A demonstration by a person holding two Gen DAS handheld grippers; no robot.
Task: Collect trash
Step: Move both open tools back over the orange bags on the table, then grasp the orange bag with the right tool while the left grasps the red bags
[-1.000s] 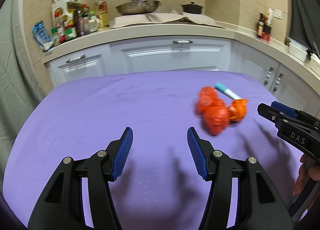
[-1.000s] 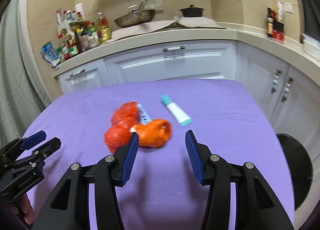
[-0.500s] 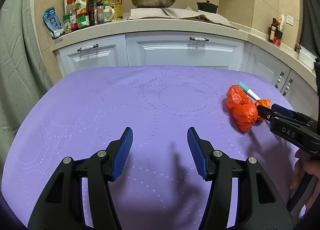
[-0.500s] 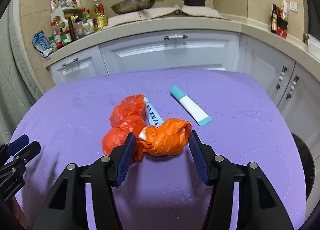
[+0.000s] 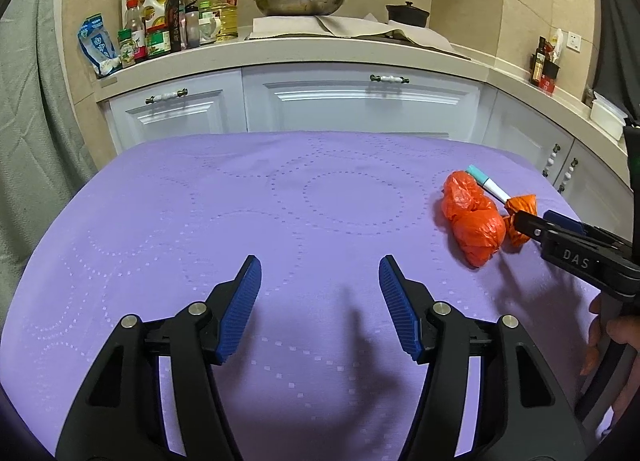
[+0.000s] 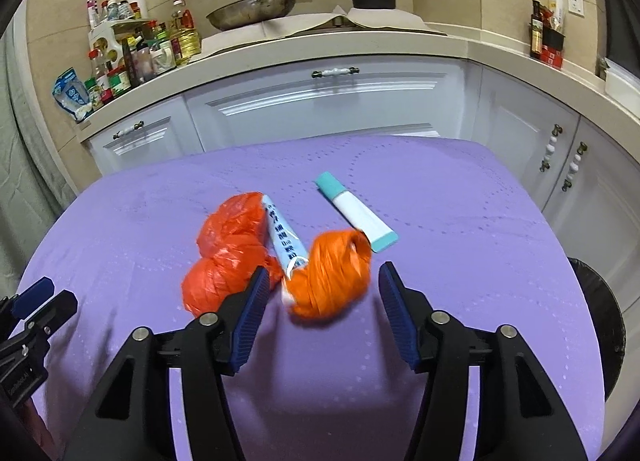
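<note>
Our right gripper (image 6: 320, 281) has just been widening – jaws apart around the crumpled orange plastic bag (image 6: 330, 275) at twelve o'clock, unpinched; the left gripper (image 5: 320, 285) (open, empty) sits farther off.

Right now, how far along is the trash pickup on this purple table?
Nothing looks collected yet. The red plastic bag, orange plastic bag, printed tube and teal-capped tube all lie on the purple tablecloth. In hand: the right gripper has just been opening and straddles the orange bag, pads not yet pressing. The left gripper is open over bare cloth. All four pieces remain.
</note>
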